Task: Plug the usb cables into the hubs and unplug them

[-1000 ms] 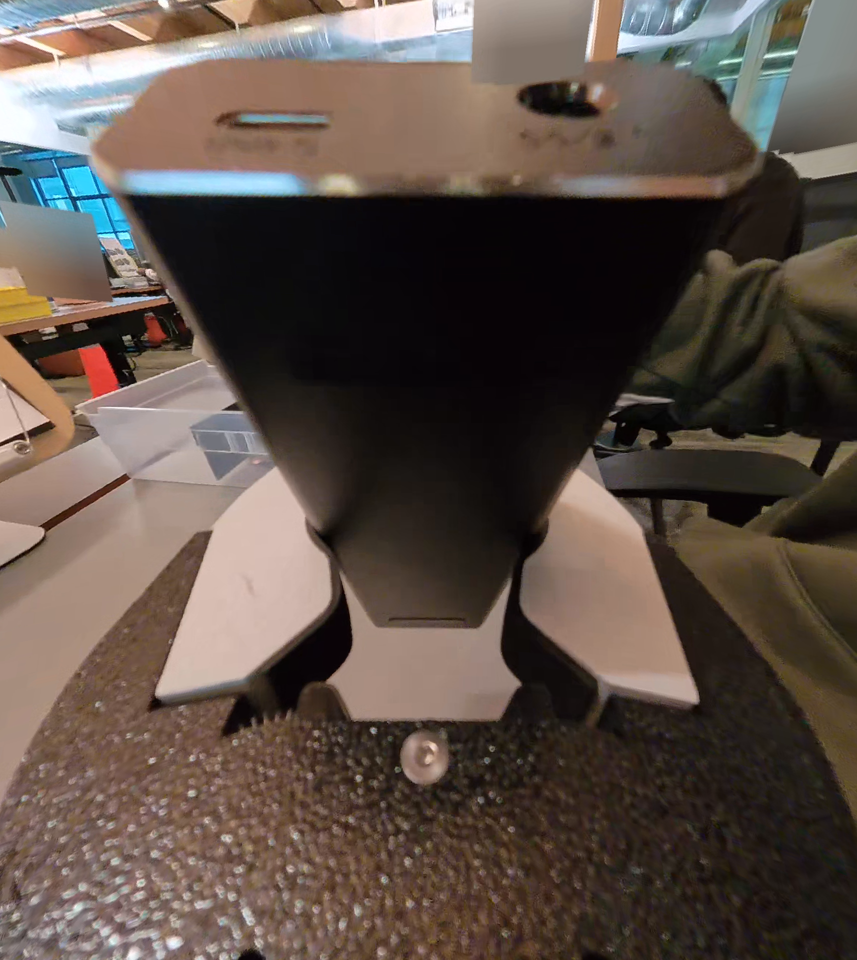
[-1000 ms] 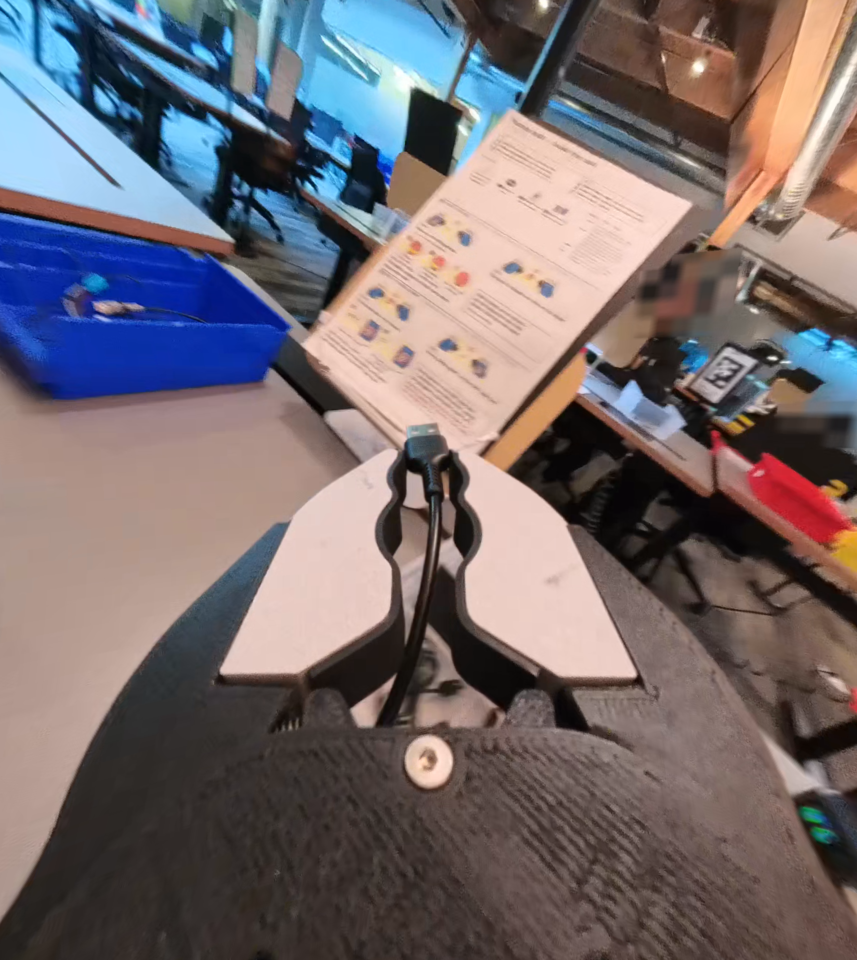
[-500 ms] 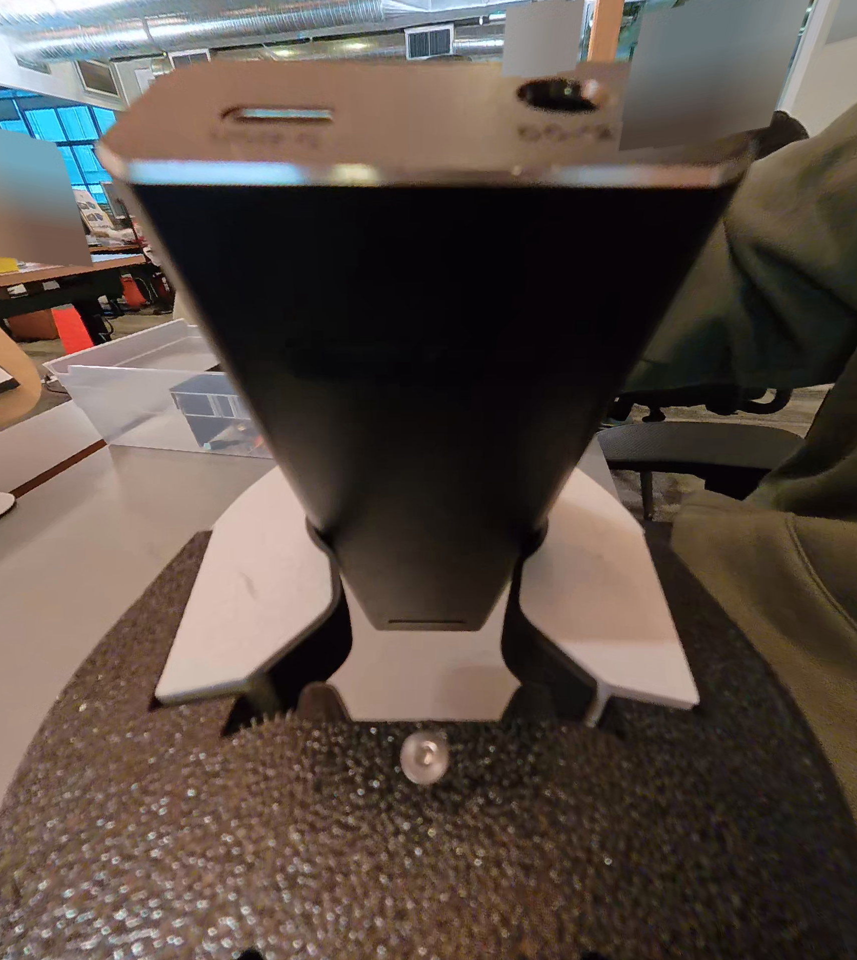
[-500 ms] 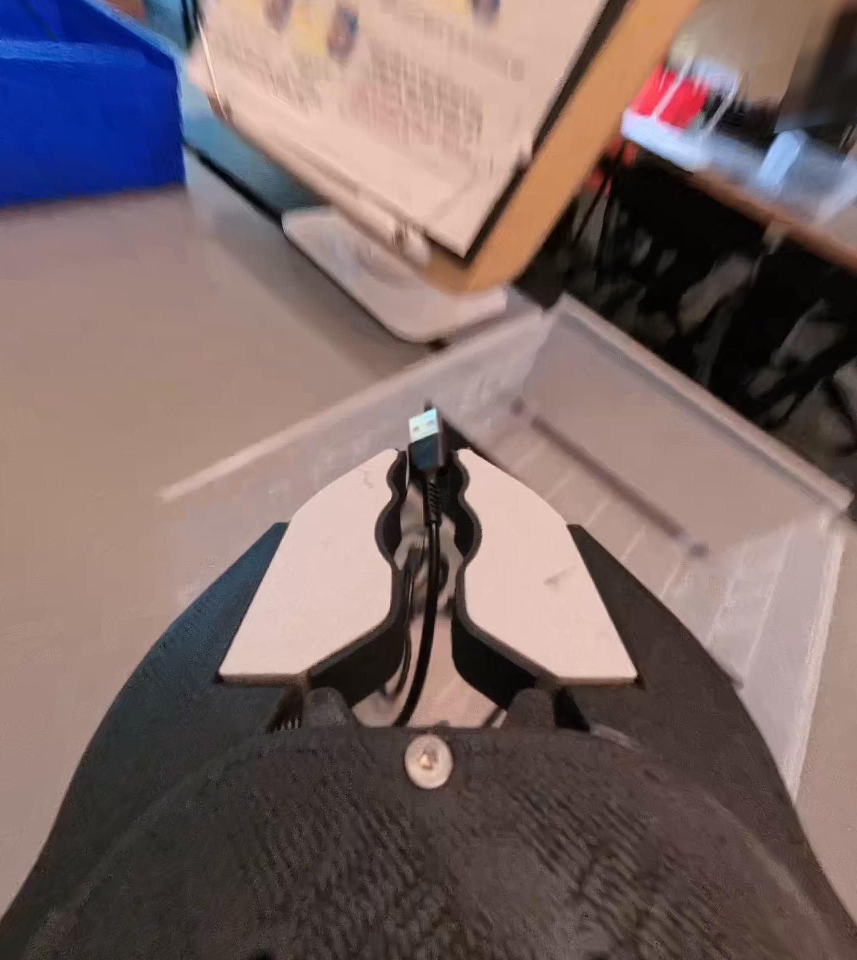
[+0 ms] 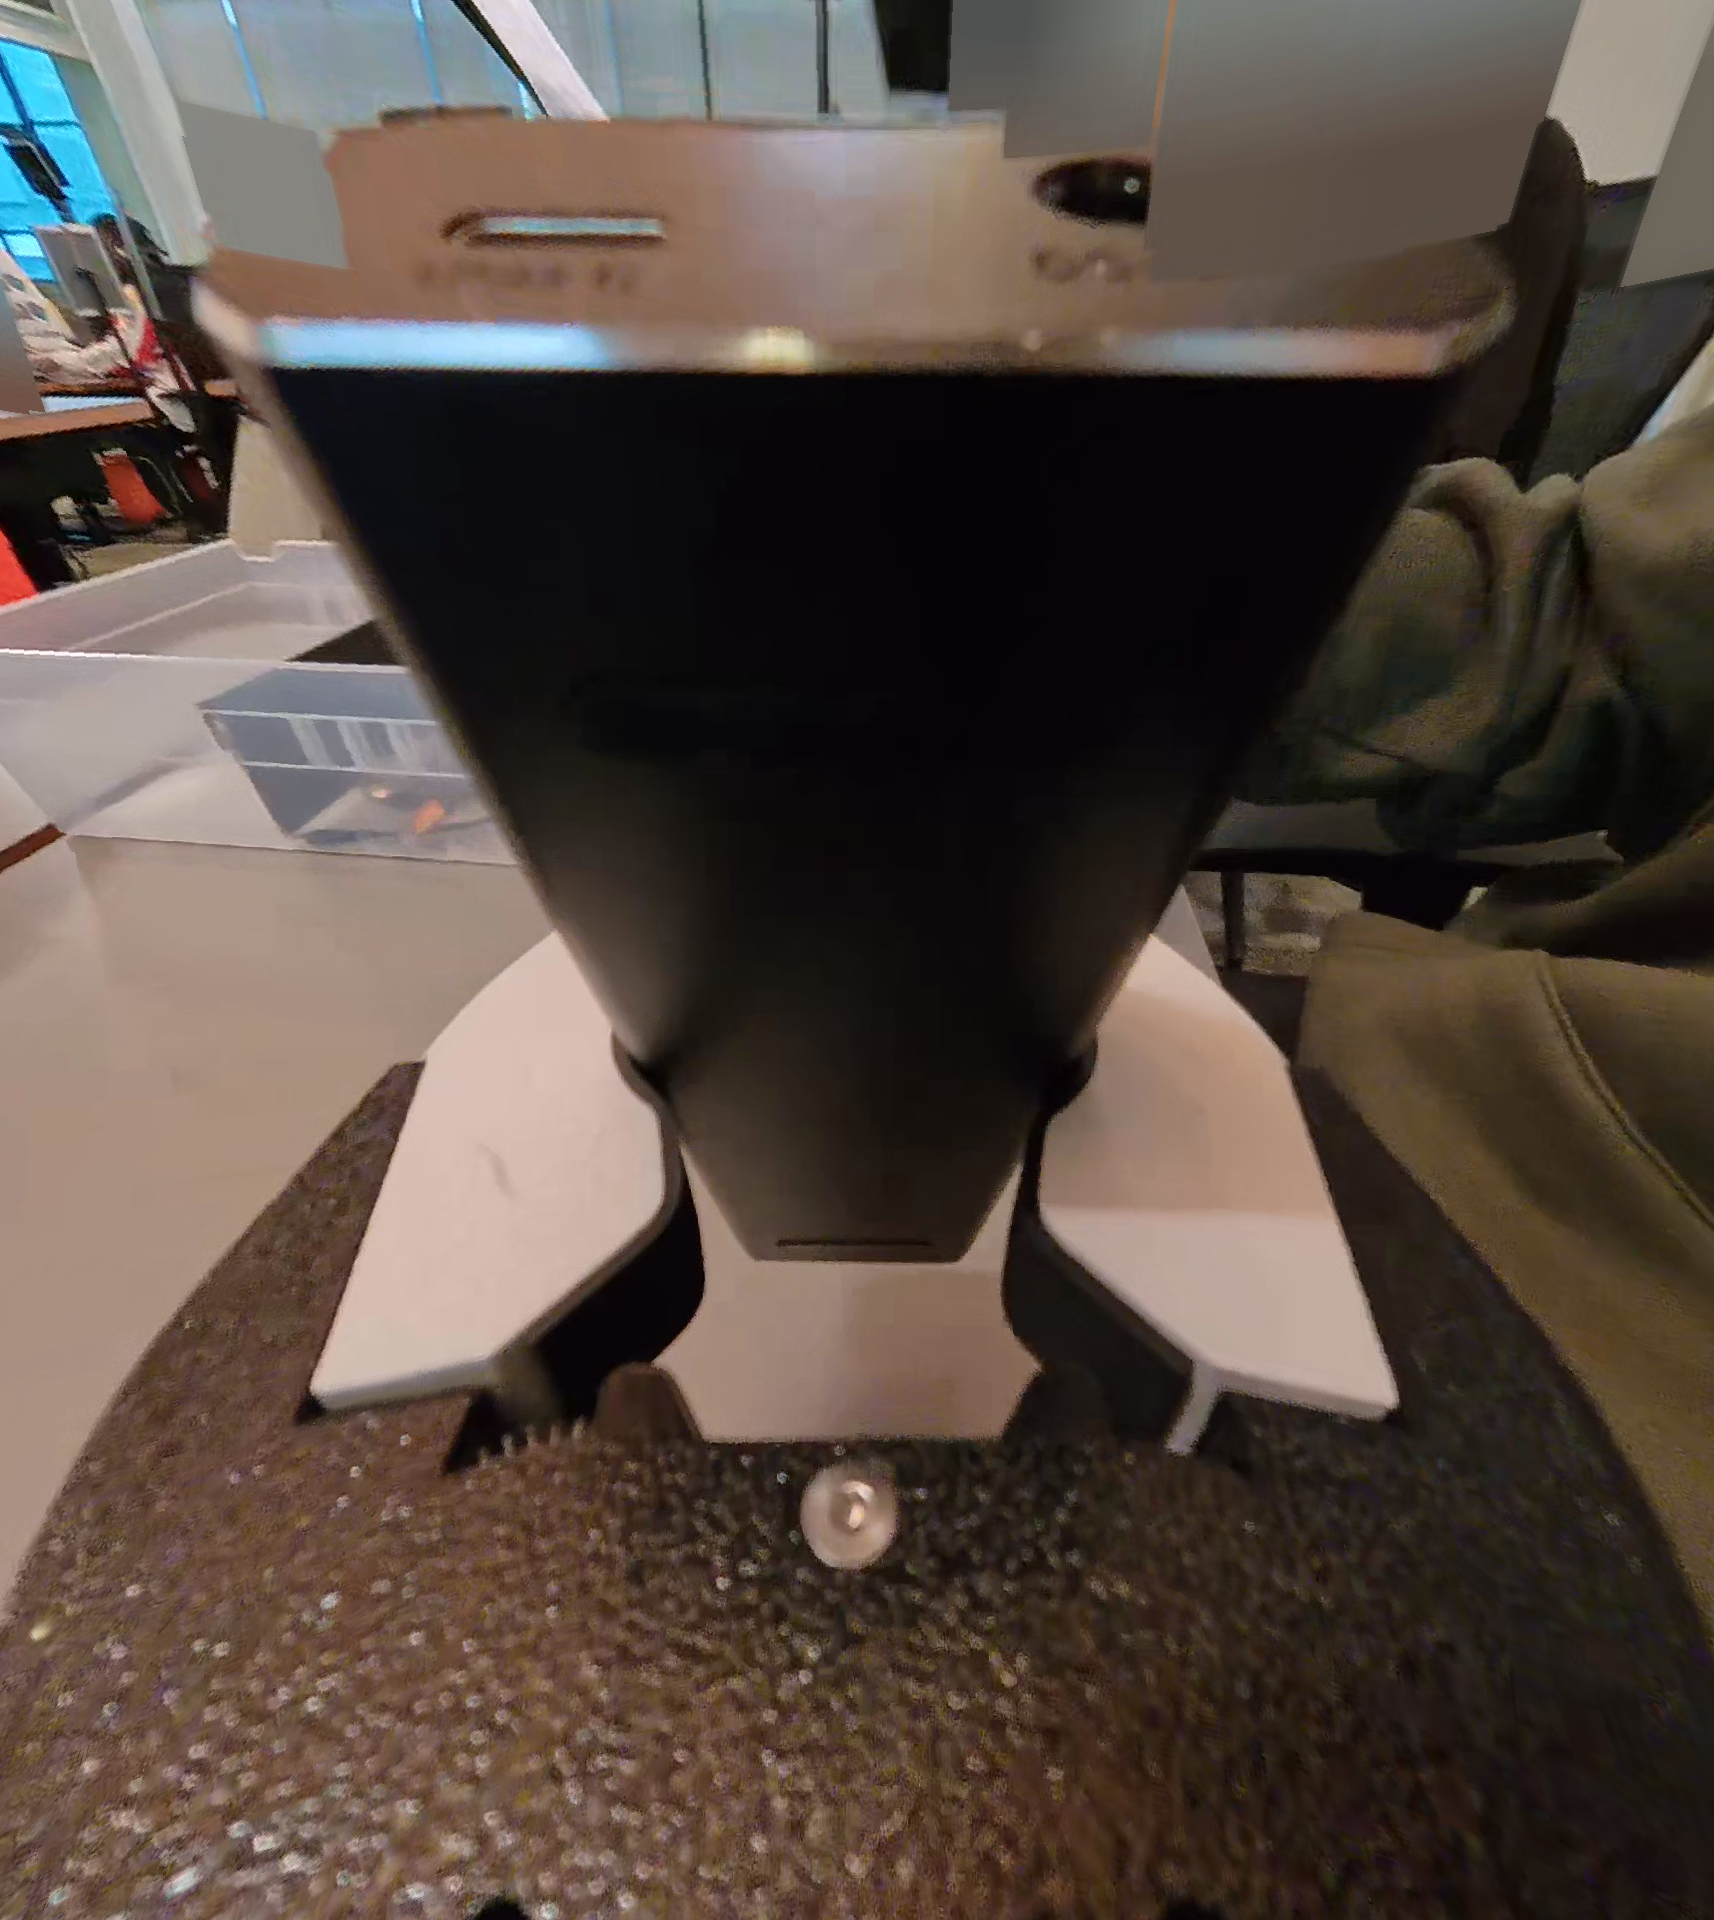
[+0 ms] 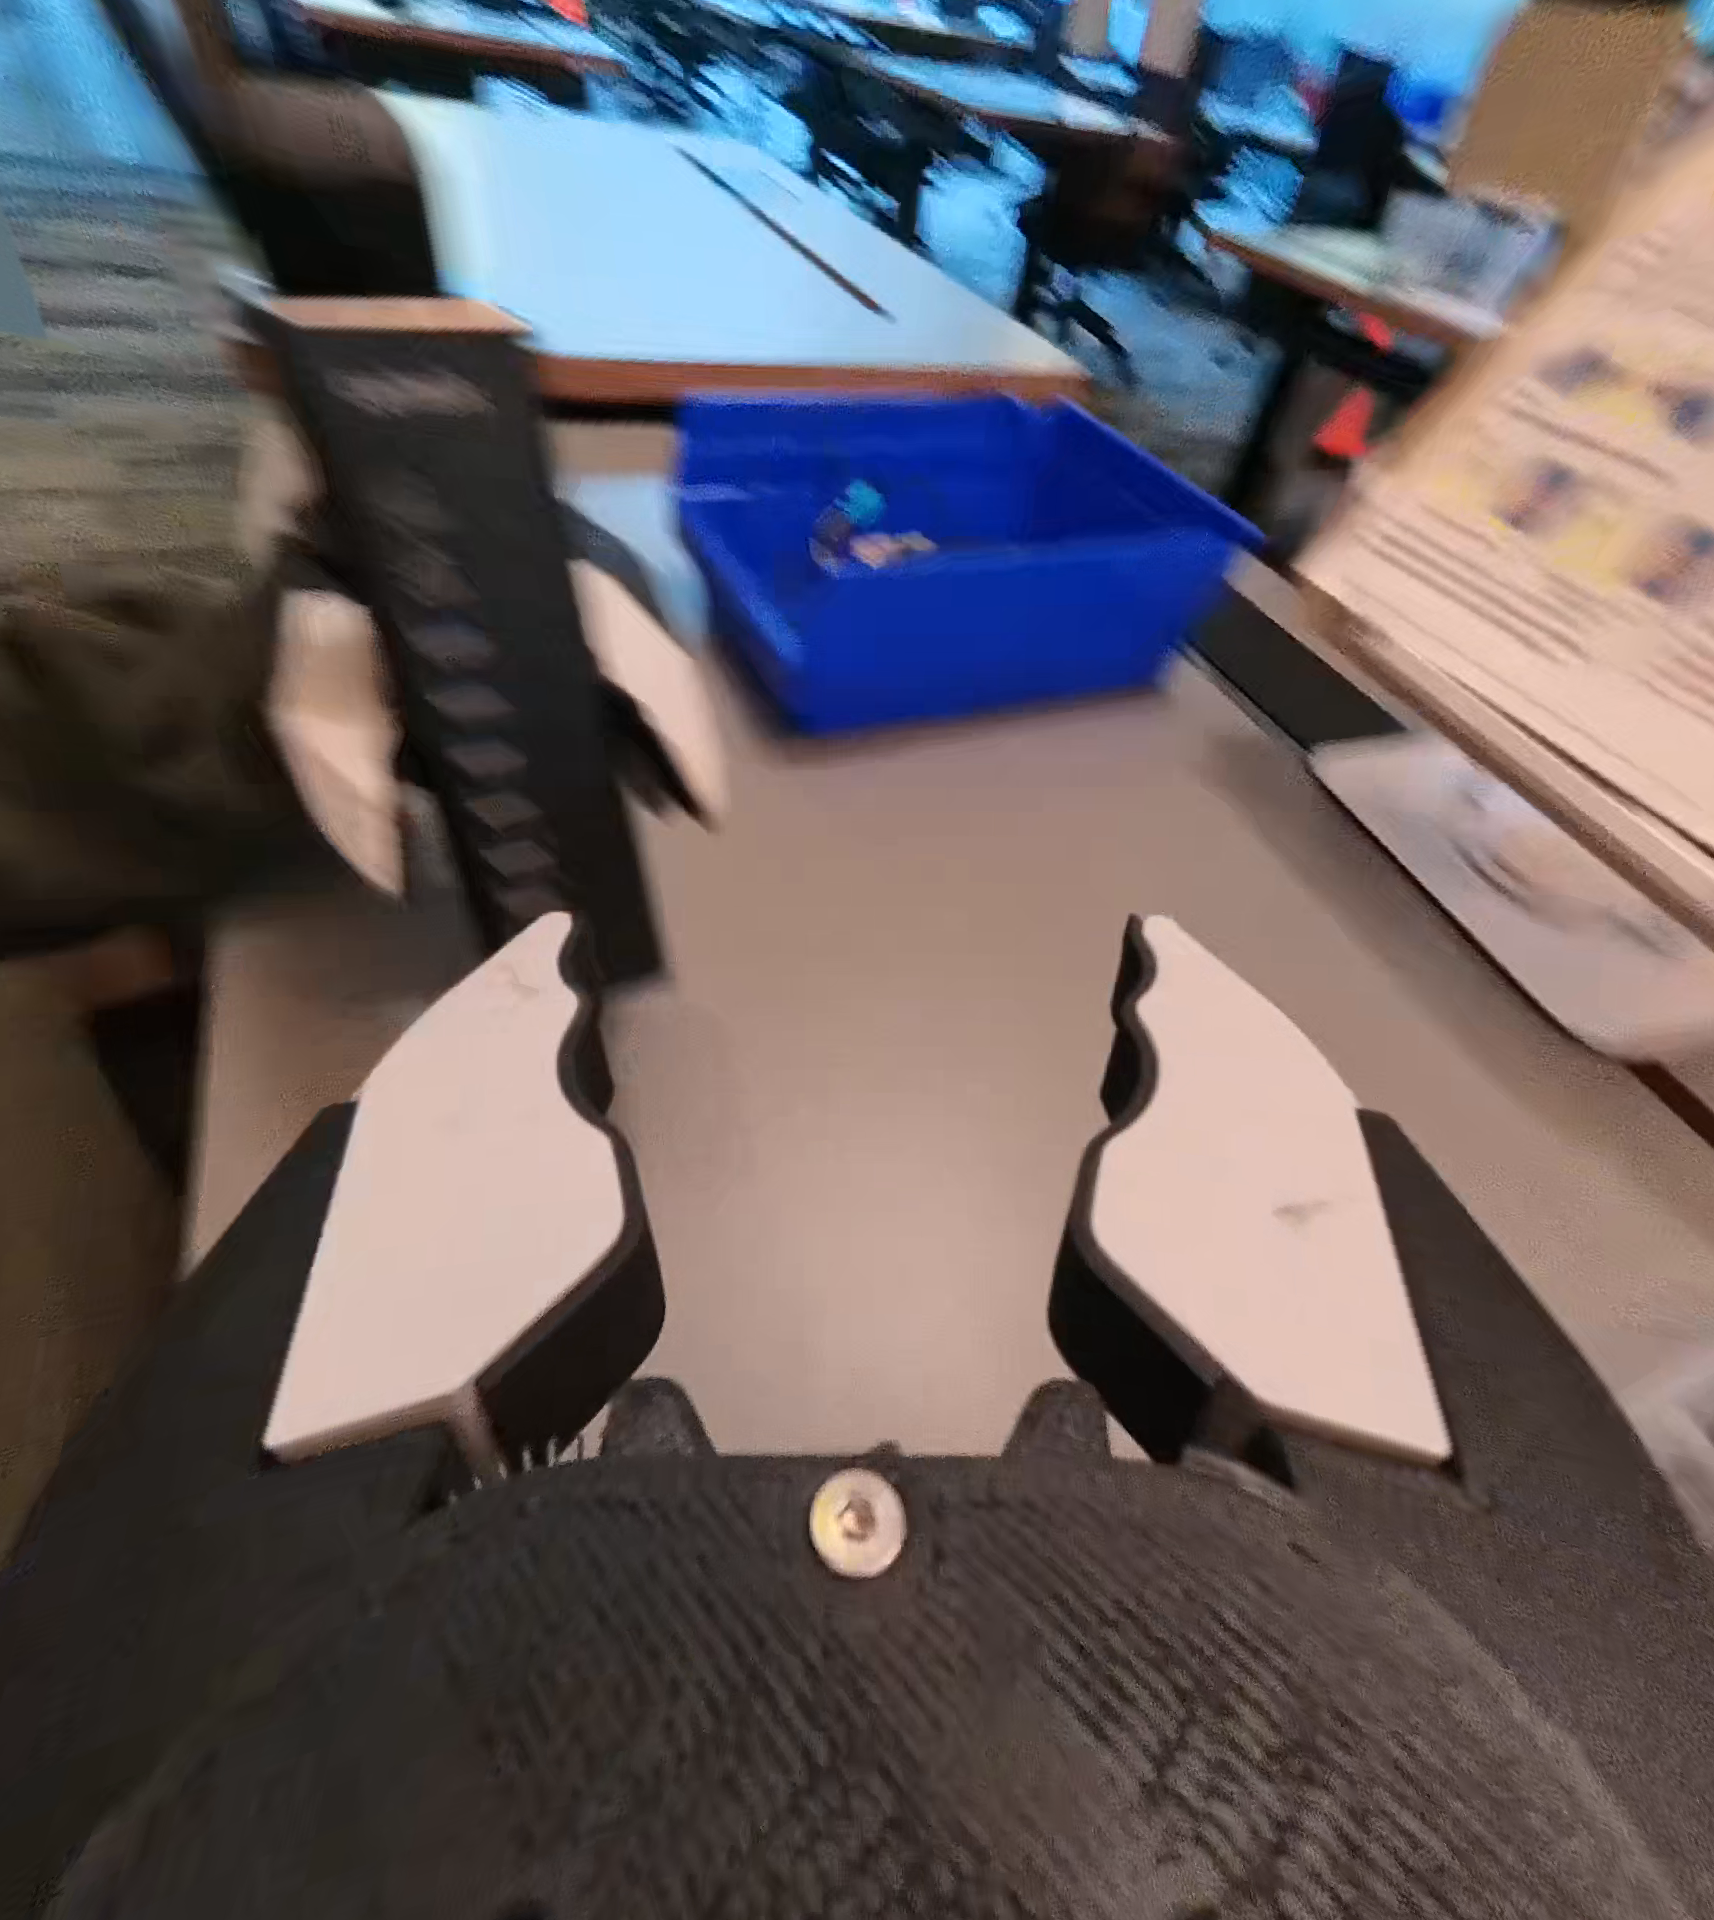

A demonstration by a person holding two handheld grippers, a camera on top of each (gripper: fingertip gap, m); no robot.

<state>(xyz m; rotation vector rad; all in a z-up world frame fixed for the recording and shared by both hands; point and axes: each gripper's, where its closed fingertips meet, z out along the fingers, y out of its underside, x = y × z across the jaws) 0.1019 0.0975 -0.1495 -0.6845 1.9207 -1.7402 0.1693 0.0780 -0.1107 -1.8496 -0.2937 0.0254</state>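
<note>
My left gripper (image 5: 853, 1039) is shut on a black USB hub (image 5: 853, 727) and holds it upright, so the hub fills the middle of the left wrist view. Its silver end face with a slot and a round socket points away from the camera. In the right wrist view the hub (image 6: 479, 644) stands at the left with a row of ports down its side, held by the left gripper (image 6: 494, 727). My right gripper (image 6: 848, 935) is open and empty, low over the grey table (image 6: 884, 1091), to the right of the hub. No USB cable is in view.
A blue bin (image 6: 957, 623) with small items stands on the table beyond the hub. A paper instruction board (image 6: 1611, 540) leans at the right. A clear plastic tray (image 5: 105, 707) holding a dark box sits behind the hub. A person's olive sleeve (image 5: 1559, 675) is at the right.
My right gripper held a black USB cable over the clear tray; it has since opened, the cable is gone from it, and it has swung left to face the hub. The left gripper barely moved.
</note>
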